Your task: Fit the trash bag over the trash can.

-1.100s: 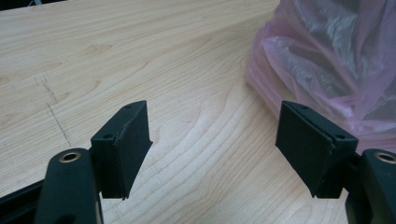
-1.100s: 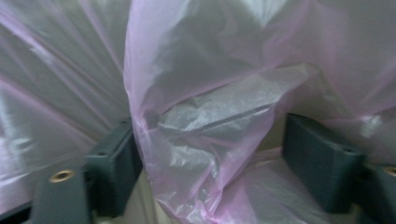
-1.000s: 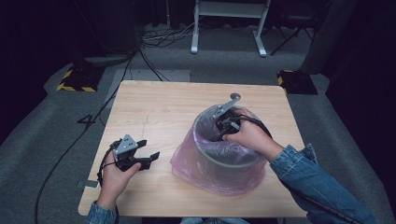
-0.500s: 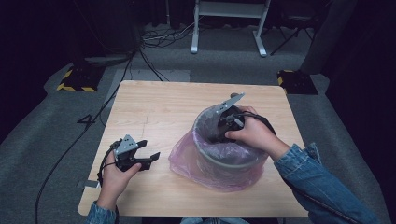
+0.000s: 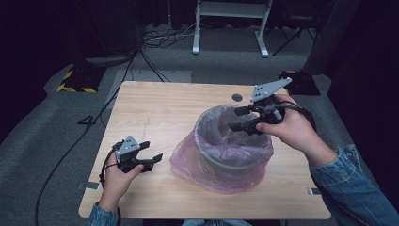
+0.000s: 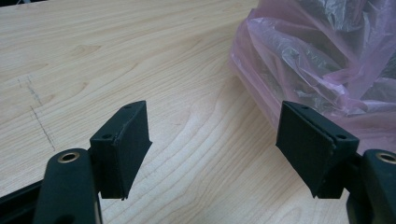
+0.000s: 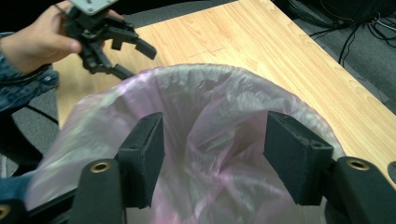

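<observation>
Bin [image 5: 234, 155] lined with a pink bag [image 5: 188, 162] stands mid-table; right gripper [image 5: 242, 119] hovers above its far rim, jaws apart and just closing on nothing; left gripper [image 5: 151, 151] rests near the bin's left, jaws apart.

A taped "4" on the grey floor [image 5: 56, 132].

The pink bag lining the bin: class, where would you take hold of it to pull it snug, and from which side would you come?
Probably grip the loose skirt of the pink bag where it spills onto the table beside the bin, on the side facing the left gripper. That gripper rests open there, jaws pointing at the film, so a level approach could pinch a fold. The right gripper hovers above the rim.
</observation>
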Demonstrator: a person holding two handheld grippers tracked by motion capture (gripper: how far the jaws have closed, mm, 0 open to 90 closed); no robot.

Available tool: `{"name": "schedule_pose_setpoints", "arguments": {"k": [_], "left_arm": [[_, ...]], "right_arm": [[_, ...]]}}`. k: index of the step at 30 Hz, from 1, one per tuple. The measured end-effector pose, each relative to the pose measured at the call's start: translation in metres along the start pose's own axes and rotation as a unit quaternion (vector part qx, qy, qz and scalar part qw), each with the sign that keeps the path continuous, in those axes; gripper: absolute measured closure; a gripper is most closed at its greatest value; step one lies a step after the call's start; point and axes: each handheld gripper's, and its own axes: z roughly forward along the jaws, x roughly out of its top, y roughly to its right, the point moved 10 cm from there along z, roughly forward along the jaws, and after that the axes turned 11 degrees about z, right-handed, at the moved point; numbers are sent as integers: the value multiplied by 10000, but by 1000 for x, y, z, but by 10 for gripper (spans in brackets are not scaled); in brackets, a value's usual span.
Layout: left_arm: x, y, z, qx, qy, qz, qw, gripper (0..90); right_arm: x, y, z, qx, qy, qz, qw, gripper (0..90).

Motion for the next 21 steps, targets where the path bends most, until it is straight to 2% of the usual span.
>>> {"name": "schedule_pose_setpoints", "arguments": {"k": [2,5,9,13,14,17,21], "left_arm": [[0,0,0,0,-5,19,10000,257],[0,1,1,-1,-13,10,10000,257],[-1,1,2,6,-30,17,10000,257],[-1,1,2,0,-37,-2,10000,258],[-2,0,2,3,-36,-7,10000,257],[-3,-1,1,8,-35,-45,10000,258],[-4,-1,2,-1,-44,-34,10000,259]], "right_arm": [[-4,-5,-10,5,-33,-32,10000,449],[-9,-9,-19,-36,-125,-115,9998,565],[-19,-15,-31,-135,-570,-387,9975,777],[-27,-28,-37,-112,-1129,-640,9915,896],[-28,-32,-38,-80,-1216,-686,9902,900],[-31,-45,-39,15,-1566,-946,9831,900],[-37,-58,-37,125,-1988,-1086,9739,900]]}}
